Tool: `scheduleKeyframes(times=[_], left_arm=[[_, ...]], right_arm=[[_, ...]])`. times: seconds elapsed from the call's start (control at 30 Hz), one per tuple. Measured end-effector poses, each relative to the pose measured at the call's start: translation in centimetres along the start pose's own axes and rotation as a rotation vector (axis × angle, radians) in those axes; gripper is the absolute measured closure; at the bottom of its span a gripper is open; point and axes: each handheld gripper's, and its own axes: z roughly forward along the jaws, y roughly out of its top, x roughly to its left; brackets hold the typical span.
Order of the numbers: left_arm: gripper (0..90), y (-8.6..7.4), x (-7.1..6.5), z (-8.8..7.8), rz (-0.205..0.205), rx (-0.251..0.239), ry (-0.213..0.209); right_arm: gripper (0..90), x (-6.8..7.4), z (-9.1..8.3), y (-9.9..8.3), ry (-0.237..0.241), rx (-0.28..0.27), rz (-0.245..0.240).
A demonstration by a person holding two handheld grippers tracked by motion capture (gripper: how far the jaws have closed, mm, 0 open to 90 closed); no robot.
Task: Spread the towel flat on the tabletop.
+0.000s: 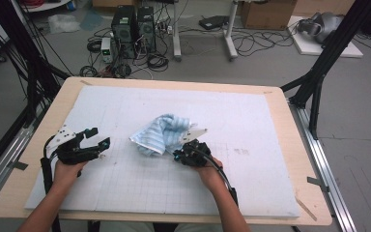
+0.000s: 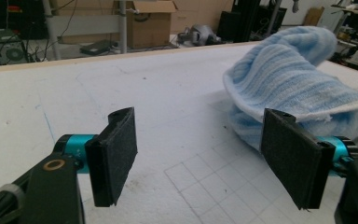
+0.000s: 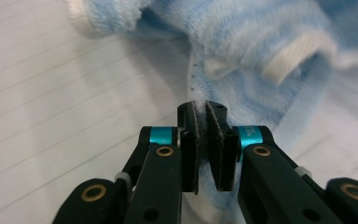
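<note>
Two handheld grippers work at a table covered by a white gridded mat (image 1: 125, 193), seen from above the person's side. At the left, the left gripper (image 1: 95, 140) rests low over the mat, its jaws spread wide with nothing between them; its fingers (image 2: 114, 154) stand well apart and point toward the cloth without touching it.

Near the middle of the mat lies a crumpled towel (image 1: 162, 133), light blue with pale stripes and a white edge, bunched into a loose mound. From the left gripper view the towel (image 2: 289, 79) sits just beyond the far jaw, rising in a soft fold.

Just right of the towel, the right gripper (image 1: 184, 153) is down at the mat, and its jaws are pressed together on a thin bit of the towel's edge. In the right gripper view the pads (image 3: 193, 144) meet almost flat, with pale blue fabric (image 3: 242, 70) pinched between them and spilling out ahead.

The work in hand looks like taking hold of the towel to spread or fold it. To do it well, the right pinch should probably catch a single layer at the hem, not a bunch, and lift gently so the cloth unrolls. The left gripper would best close on an opposite edge before any pulling, so the towel opens evenly rather than dragging across the mat.
</note>
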Motion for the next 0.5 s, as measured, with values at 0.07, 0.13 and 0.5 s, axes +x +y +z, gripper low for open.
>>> scheduleKeyframes(times=[0.07,0.13,0.5], left_arm=[[30.1,0.0,-0.1,0.1,-0.009,0.001,-0.016],[31.8,0.2,-0.5,0.5,-0.047,-0.011,-0.06],[29.7,2.1,-3.7,5.8,-0.035,0.116,-0.185]], right_arm=[[84.3,0.6,-0.4,-0.4,0.042,-0.008,-0.015],[84.0,1.4,-1.1,-0.9,0.028,-0.011,-0.04],[83.8,1.1,-1.5,-1.4,0.017,-0.034,-0.02]])
